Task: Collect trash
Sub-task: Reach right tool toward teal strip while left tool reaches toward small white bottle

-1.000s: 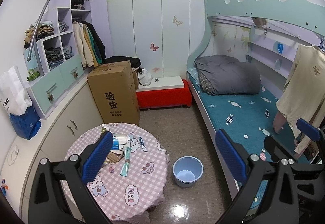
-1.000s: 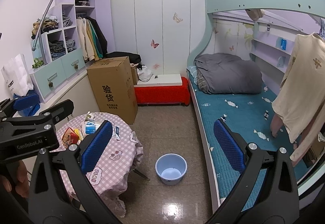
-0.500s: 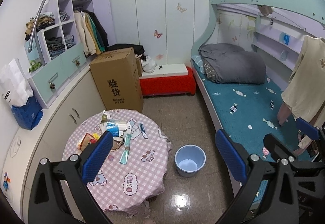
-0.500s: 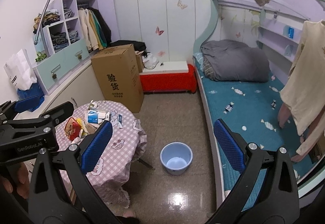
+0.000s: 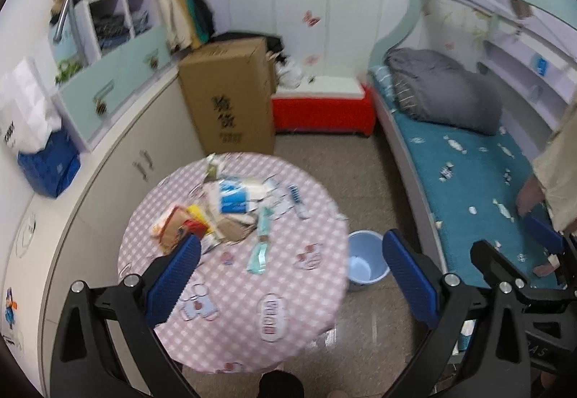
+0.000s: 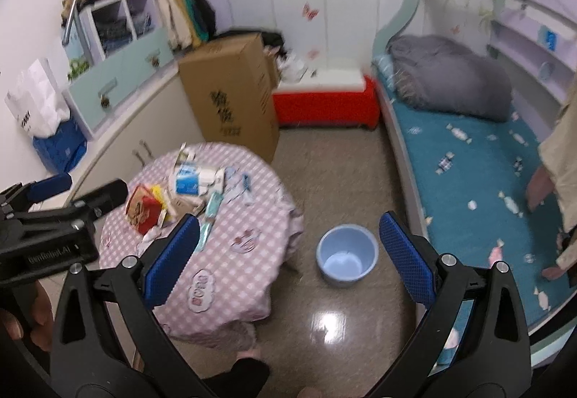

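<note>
Trash wrappers (image 5: 230, 210) are lying heaped on the desk (image 5: 281, 304) while I'm holding both grippers (image 5: 286, 275) (image 6: 288, 253) wide open, risking grabbing tablecloth.

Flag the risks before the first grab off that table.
1. The wrappers lie heaped and overlapping on the round table; the open left gripper may well snag two pieces or the loose cloth.
2. The blue bucket sits on the floor apart from the table, partly hidden behind its edge in the left view, so a drop could miss.
3. Both views are blurred, so aim is uncertain. The right gripper is open too.
</note>
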Demonstrator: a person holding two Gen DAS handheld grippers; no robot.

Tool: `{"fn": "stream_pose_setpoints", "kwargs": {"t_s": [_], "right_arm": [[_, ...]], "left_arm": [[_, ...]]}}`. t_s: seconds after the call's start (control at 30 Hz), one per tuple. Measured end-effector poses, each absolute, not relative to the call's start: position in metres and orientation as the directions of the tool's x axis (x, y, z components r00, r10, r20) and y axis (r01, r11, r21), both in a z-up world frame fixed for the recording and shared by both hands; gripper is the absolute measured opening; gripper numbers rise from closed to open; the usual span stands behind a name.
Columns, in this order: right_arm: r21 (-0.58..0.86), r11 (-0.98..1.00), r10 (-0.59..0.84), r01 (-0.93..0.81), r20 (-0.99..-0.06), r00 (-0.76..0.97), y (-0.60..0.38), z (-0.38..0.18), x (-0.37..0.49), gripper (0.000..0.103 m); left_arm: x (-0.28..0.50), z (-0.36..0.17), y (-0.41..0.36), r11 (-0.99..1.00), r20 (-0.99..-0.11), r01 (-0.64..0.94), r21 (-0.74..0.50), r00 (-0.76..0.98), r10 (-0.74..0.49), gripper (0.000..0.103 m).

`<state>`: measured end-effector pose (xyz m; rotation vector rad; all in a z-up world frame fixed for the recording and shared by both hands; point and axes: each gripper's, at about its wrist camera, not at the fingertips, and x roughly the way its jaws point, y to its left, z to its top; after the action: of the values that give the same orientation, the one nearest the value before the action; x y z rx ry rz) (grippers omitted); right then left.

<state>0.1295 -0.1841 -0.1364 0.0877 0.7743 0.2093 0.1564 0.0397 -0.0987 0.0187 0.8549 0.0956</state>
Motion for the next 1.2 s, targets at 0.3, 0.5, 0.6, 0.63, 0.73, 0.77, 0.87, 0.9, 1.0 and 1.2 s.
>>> {"fn": "stream_pose_setpoints", "kwargs": {"t_s": [0.3,0.5,0.6,0.63,0.73,0.77,0.87,0.9,1.0,1.2], "right_arm": [[0.161,0.975,0.217,-0.154,-0.841,0.496,-0.087,-0.231,0.19,0.097],[0.18,0.973,0.222,-0.148,-0.909,0.353,-0.034,-0.295,0.214,0.097],[0.181,0.972,0.222,-0.149,-0.918,0.329,-0.015,-0.308,0.225,0.097],[0.178,0.973,0.218,-0.15,-0.921,0.323,-0.01,-0.309,0.227,0.097],[0.169,0.974,0.207,-0.148,-0.93,0.303,0.004,-0.319,0.24,0.097],[0.165,0.975,0.203,-0.147,-0.932,0.3,0.007,-0.321,0.244,0.097],[0.159,0.975,0.198,-0.152,-0.936,0.291,0.018,-0.33,0.254,0.097],[0.155,0.976,0.194,-0.152,-0.938,0.288,0.021,-0.332,0.256,0.097],[0.16,0.977,0.195,-0.144,-0.942,0.275,0.026,-0.34,0.261,0.097],[0.153,0.979,0.183,-0.132,-0.948,0.26,0.033,-0.355,0.271,0.097]], "left_arm": [[0.212,-0.204,0.188,0.981,-0.904,-0.195,0.015,0.416,0.096,0.099],[0.219,-0.272,0.253,0.972,-0.959,-0.234,-0.018,0.277,0.049,0.099],[0.226,-0.291,0.269,0.979,-0.96,-0.2,-0.046,0.279,0.012,0.098],[0.228,-0.294,0.27,0.98,-0.96,-0.187,-0.061,0.281,-0.006,0.097],[0.241,-0.316,0.276,0.99,-0.959,-0.12,-0.077,0.28,-0.041,0.085],[0.245,-0.323,0.277,0.99,-0.96,-0.106,-0.091,0.273,-0.059,0.082],[0.254,-0.341,0.282,0.991,-0.959,-0.077,-0.111,0.271,-0.087,0.076],[0.257,-0.346,0.283,0.991,-0.958,-0.064,-0.115,0.271,-0.093,0.076],[0.266,-0.359,0.282,0.994,-0.96,-0.001,-0.107,0.26,-0.103,0.07],[0.281,-0.379,0.275,0.991,-0.966,0.041,-0.127,0.222,-0.133,0.056]]}}
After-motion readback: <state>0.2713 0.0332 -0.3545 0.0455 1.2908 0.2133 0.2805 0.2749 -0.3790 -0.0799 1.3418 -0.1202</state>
